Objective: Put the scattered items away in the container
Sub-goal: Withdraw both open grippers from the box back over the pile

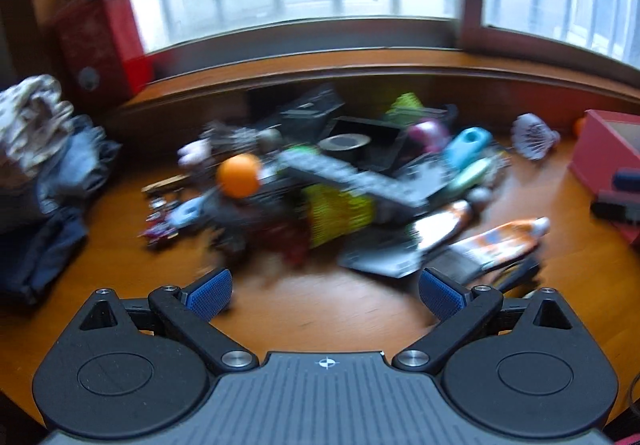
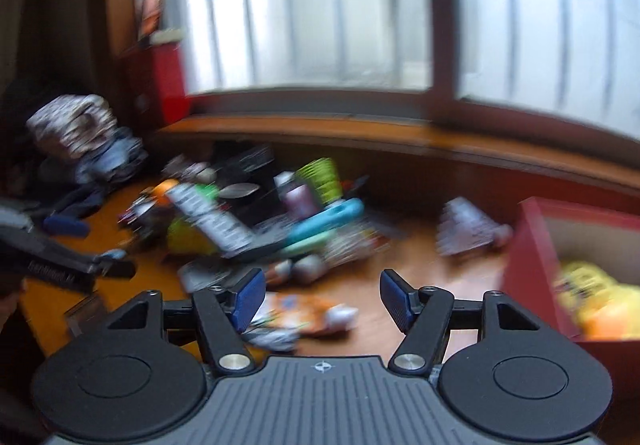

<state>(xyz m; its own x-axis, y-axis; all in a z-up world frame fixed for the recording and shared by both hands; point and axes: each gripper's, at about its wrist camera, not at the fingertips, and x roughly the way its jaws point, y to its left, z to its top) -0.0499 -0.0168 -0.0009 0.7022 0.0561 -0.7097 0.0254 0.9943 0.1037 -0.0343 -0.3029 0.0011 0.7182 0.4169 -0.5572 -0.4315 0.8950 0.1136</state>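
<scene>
A blurred heap of small items lies on the wooden table (image 1: 320, 305): an orange ball (image 1: 239, 175), a grey remote (image 1: 352, 177), a blue case (image 1: 466, 147), an orange-and-white tube (image 1: 496, 241) and a shuttlecock (image 1: 534, 135). My left gripper (image 1: 325, 291) is open and empty, just in front of the heap. The red box (image 2: 532, 265) stands at the right with a yellow item (image 2: 592, 285) inside. My right gripper (image 2: 322, 297) is open and empty above an orange-and-white tube (image 2: 304, 315). The left gripper shows at the left of the right wrist view (image 2: 96, 249).
A pile of clothes (image 1: 44, 149) lies at the table's left. A red box (image 1: 100, 41) stands on the window ledge at the back left. The window ledge (image 1: 360, 61) runs along the back of the table.
</scene>
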